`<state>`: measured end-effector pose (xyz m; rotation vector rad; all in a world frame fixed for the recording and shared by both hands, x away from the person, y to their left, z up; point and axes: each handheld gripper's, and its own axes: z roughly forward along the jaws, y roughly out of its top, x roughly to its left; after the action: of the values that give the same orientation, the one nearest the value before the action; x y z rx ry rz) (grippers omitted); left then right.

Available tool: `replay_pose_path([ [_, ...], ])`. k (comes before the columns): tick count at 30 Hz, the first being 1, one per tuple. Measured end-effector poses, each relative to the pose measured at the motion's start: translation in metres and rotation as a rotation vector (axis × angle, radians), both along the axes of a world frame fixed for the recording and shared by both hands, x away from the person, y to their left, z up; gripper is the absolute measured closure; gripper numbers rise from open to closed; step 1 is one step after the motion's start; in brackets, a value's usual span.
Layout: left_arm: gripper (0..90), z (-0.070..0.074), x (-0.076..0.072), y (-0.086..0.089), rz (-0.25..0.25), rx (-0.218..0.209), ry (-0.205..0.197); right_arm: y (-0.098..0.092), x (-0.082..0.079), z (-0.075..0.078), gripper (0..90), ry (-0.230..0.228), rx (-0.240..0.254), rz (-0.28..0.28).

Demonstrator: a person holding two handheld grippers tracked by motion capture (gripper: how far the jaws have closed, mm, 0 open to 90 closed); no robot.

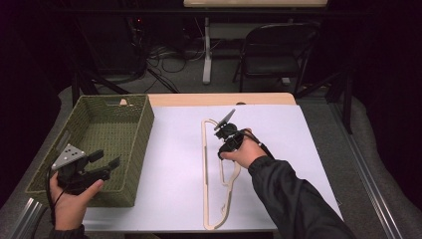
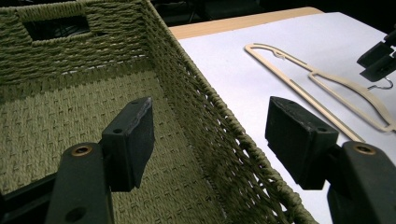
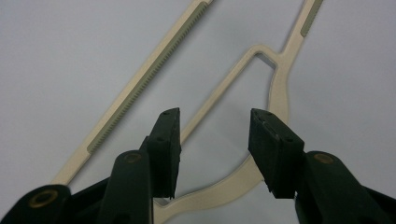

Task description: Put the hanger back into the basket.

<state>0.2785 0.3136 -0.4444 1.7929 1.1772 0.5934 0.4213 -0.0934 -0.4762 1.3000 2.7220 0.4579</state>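
Clearly a light, stiff hanger, best taken at a thin bar

Flat on the white table cover [image 1: 174,169] lies a cream clothes hanger [image 1: 205,164], its long straight bar running away from the person and its curved shoulder on the right side, well apart from the green woven basket [image 1: 142,124] at the left. It looks thin and moulded, probably plastic or light wood, so I judge it weighs little and holds its shape when lifted by one point. Its surface seems smooth, and because it lies flush with the cover, getting a jaw beneath it may be the awkward part. The long bar carries a ribbed grey strip [image 3: 140,91] in the right gripper view, which should offer more friction than the bare arms. A small metal hook [image 2: 384,85] shows near its far end in the left gripper view.

The right gripper [image 1: 222,129] hangs just above the hanger with its jaws partly apart and nothing between the pads; in its own view the jaws straddle one thin inner arm [image 3: 219,93] close to the curved neck. That arm is narrow enough to pinch, and a grip near the neck should keep the hanger from swinging much.

The left gripper [image 1: 108,160] sits over the near part of the basket, jaws wide apart on either side of the basket's right wall [image 2: 205,126], holding nothing.
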Motion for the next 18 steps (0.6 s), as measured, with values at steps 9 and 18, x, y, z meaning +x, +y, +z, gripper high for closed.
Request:
replay_pose_path([
  [9,32.9,-0.001,0.001,0.001,0.003,0.001,0.004,0.011,0.003,-0.017,54.9,0.075,-0.019,-0.02],
  [18,32.9,-0.001,0.001,0.002,0.004,-0.001,0.006,0.017,0.009,-0.031,55.7,0.128,-0.059,-0.021],
])
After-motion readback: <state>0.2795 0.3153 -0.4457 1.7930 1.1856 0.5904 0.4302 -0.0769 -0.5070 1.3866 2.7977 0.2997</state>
